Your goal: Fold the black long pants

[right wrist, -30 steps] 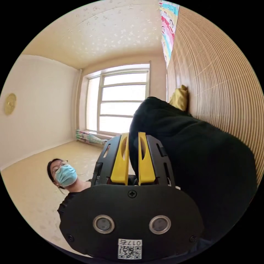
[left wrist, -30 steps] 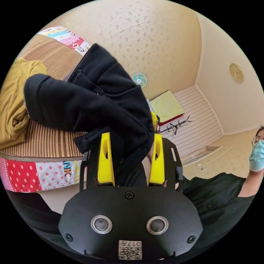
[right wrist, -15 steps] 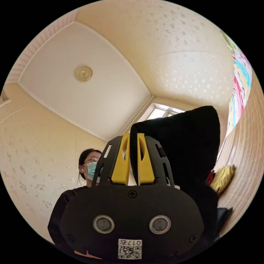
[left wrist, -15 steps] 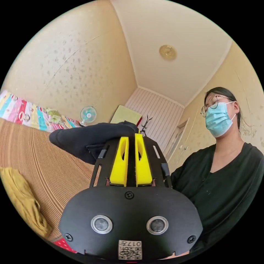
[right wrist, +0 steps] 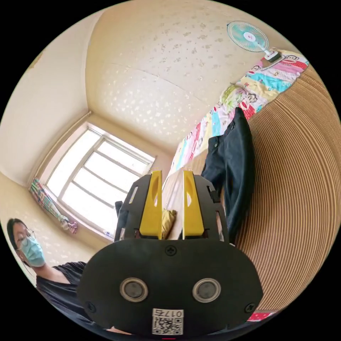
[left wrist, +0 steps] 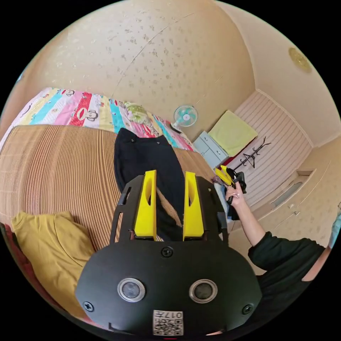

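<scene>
Both claws are open and hold nothing.
The left claw (left wrist: 169, 206) and right claw (right wrist: 170, 207) hang over the striped mat (left wrist: 60, 167). The black pants (left wrist: 149, 167) lie flat on it, with a yellow shirt (left wrist: 53, 245) nearby.

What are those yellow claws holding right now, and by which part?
Nothing. Both the left gripper and the right gripper stand open with bare gaps between their jaws. The black pants lie spread out on the striped mat.
</scene>
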